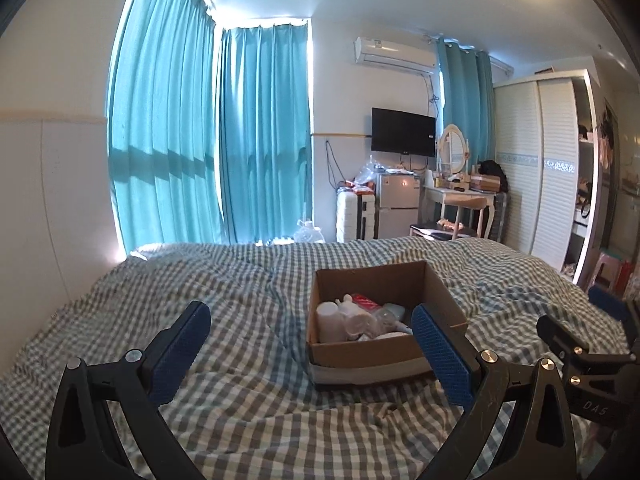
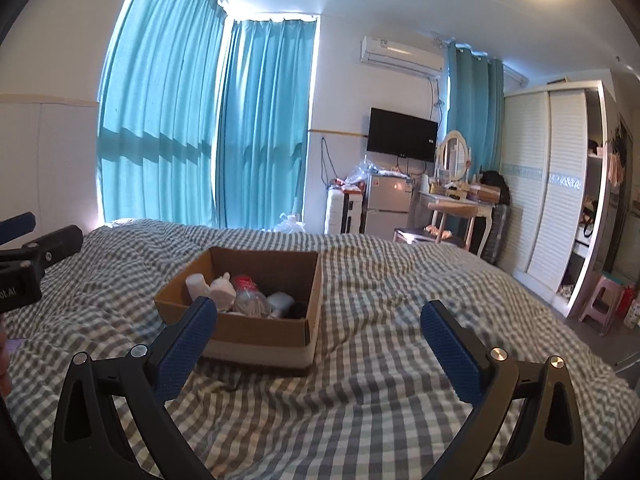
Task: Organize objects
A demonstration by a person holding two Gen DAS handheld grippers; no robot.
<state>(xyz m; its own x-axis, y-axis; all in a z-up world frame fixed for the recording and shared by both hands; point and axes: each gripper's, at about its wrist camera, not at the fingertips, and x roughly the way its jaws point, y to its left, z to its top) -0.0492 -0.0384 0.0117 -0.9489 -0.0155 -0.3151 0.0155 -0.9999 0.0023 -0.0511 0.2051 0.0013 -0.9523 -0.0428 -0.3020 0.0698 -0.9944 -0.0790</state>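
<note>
An open cardboard box [image 1: 438, 288] [image 2: 304, 280] sits on a bed with a grey-and-white checked cover [image 1: 248, 280] [image 2: 400, 280]. Inside lie a white bottle [image 1: 330, 320] [image 2: 197, 283], a white figure [image 2: 223, 291], a red-capped clear container [image 2: 246, 286] and other small items. My left gripper [image 1: 310, 314] stands open above the bed, its right finger [image 1: 440, 356] in front of the box's near right corner. My right gripper [image 2: 318, 314] is open too, to the right of the box, with nothing between its fingers. Each gripper shows at the edge of the other's view: the right gripper [image 1: 580, 352] and the left gripper [image 2: 28, 256].
Beyond the bed hang teal curtains [image 1: 208, 140]. A wall TV [image 1: 402, 132], a small fridge [image 1: 398, 208], a dressing table with an oval mirror [image 1: 454, 184] and a white wardrobe [image 1: 540, 168] stand at the far right. A pink stool [image 2: 600, 300] is on the floor.
</note>
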